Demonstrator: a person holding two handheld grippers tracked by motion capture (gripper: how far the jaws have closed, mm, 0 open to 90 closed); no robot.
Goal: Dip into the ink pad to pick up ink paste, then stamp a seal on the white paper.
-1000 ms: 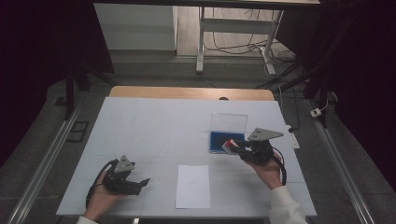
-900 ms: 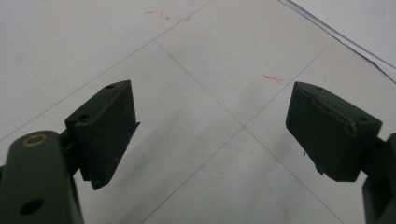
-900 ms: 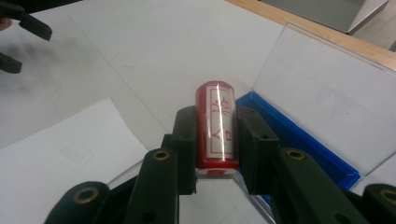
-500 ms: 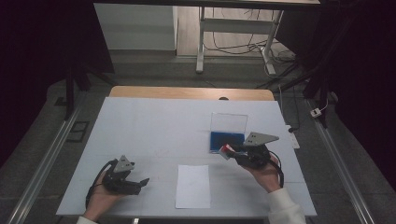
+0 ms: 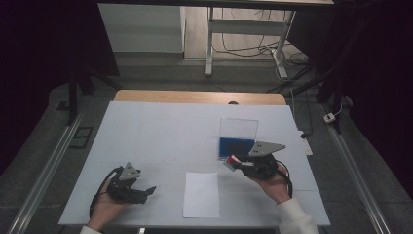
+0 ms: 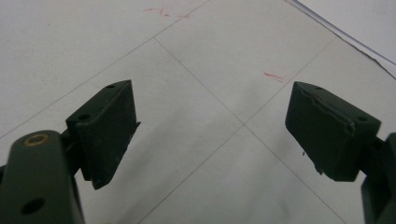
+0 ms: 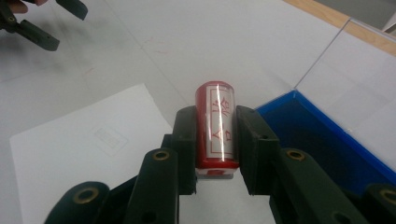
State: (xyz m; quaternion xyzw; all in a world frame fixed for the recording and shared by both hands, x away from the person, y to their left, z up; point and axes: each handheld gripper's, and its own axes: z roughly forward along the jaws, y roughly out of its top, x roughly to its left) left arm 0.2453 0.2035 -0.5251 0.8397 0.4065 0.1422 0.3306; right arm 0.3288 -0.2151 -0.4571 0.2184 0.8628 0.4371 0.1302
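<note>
A red cylindrical stamp [image 7: 216, 126] with white characters sits clamped between the jaws of my right gripper [image 7: 215, 140], which is shut on it. From above, that right gripper [image 5: 238, 164] hovers just in front of the blue ink pad box [image 5: 235, 146] with its clear lid [image 5: 238, 129] raised. A white sheet of paper [image 5: 201, 194] lies on the table to its left; it carries a faint rectangular mark [image 7: 110, 139]. My left gripper [image 5: 146, 191] rests low at the table's front left, jaws wide open over bare tabletop [image 6: 210, 121].
The white table [image 5: 165, 131] has a wooden strip [image 5: 199, 97] along its far edge. Metal rails [image 5: 44, 170] run along both sides. A table leg frame and cables [image 5: 243, 44] stand on the floor behind.
My right gripper with the stamp has shifted slightly left and toward the paper, away from the ink pad box. The left gripper has stayed put.
</note>
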